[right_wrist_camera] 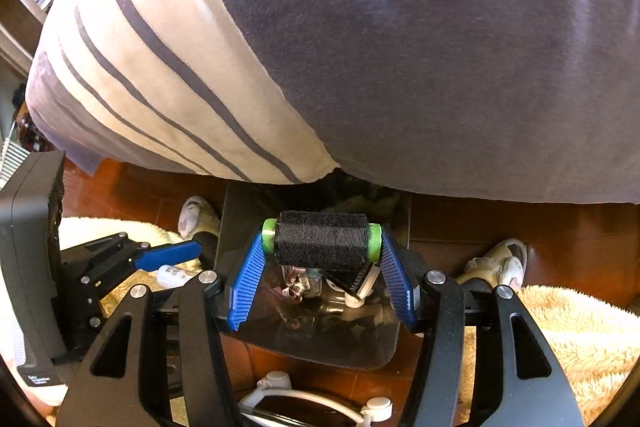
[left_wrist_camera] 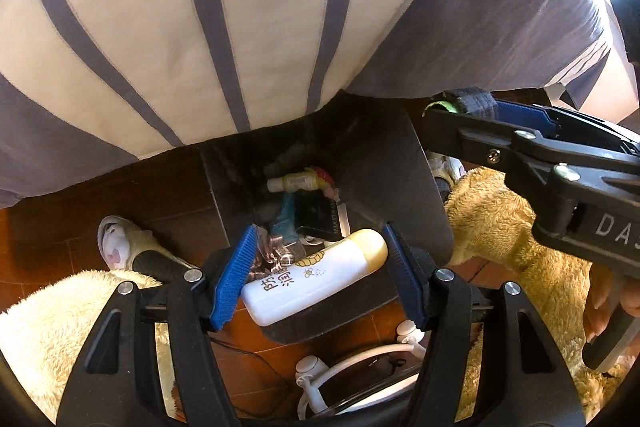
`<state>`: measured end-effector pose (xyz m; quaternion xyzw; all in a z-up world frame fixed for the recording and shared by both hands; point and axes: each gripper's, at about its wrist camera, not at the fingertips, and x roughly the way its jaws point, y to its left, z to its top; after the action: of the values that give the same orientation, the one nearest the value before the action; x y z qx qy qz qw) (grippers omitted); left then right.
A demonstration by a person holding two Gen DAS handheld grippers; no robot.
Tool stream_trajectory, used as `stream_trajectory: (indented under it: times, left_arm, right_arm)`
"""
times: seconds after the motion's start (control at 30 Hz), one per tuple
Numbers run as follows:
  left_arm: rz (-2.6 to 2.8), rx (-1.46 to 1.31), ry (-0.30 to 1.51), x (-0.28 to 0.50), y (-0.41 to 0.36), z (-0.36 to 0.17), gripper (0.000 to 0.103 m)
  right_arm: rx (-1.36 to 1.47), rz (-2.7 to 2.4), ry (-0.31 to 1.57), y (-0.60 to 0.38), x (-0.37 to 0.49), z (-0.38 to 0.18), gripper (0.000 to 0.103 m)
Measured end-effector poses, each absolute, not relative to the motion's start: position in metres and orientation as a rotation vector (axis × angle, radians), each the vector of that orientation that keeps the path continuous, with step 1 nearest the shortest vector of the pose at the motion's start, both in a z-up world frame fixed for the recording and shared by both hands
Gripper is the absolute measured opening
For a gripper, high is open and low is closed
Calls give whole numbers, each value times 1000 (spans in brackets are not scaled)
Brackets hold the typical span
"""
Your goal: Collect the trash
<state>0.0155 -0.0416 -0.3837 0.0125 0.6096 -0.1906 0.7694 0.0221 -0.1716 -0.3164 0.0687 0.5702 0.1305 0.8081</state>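
My left gripper is shut on a white bottle with a yellow cap, held crosswise between the blue pads over the mouth of a black bin. Inside the bin lie a small pale bottle, a dark box and crumpled wrappers. My right gripper is shut on a black thread spool with green ends, above the same black bin. In the left wrist view the right gripper shows at the right edge; the left gripper shows at left in the right wrist view.
A person's striped grey and cream shirt fills the upper part of both views. Slippered feet stand on the red-brown floor either side of the bin. Cream fluffy rugs flank it. A white wheeled base and a cable lie below.
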Motion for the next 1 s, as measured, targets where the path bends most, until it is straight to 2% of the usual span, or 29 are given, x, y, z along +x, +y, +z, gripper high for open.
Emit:
stream_trajectory:
  times: [0.03, 0.1, 0.17, 0.33, 0.5, 0.6, 0.63, 0.67, 1.0]
  left_arm:
    - [-411, 24, 1325, 16, -41, -385, 61]
    - [-401, 19, 1326, 17, -38, -386, 72]
    - [-397, 10, 1317, 17, -35, -384, 78]
    - [-381, -2, 1291, 15, -31, -373, 87]
    - [-366, -4, 1227, 10, -26, -346, 95]
    - [-357, -4, 1160, 6, -21, -317, 95]
    - [-352, -5, 1136, 4, -19, -307, 95]
    - [-344, -8, 1102, 2, -15, -294, 95]
    - [-256, -9, 829, -15, 13, -182, 95]
  right_arm:
    - [145, 276, 1222, -172, 22, -316, 57]
    - [147, 268, 1228, -173, 23, -316, 64]
    - [152, 262, 1220, -173, 23, -313, 72]
    - [178, 243, 1189, -180, 24, -304, 75]
    - [210, 202, 1130, -198, 20, -283, 88]
    - [215, 170, 1085, -211, 15, -266, 91]
    - [217, 160, 1074, -215, 13, -261, 98]
    - [220, 146, 1054, -221, 10, -253, 100]
    - [150, 43, 791, -246, -24, -154, 100]
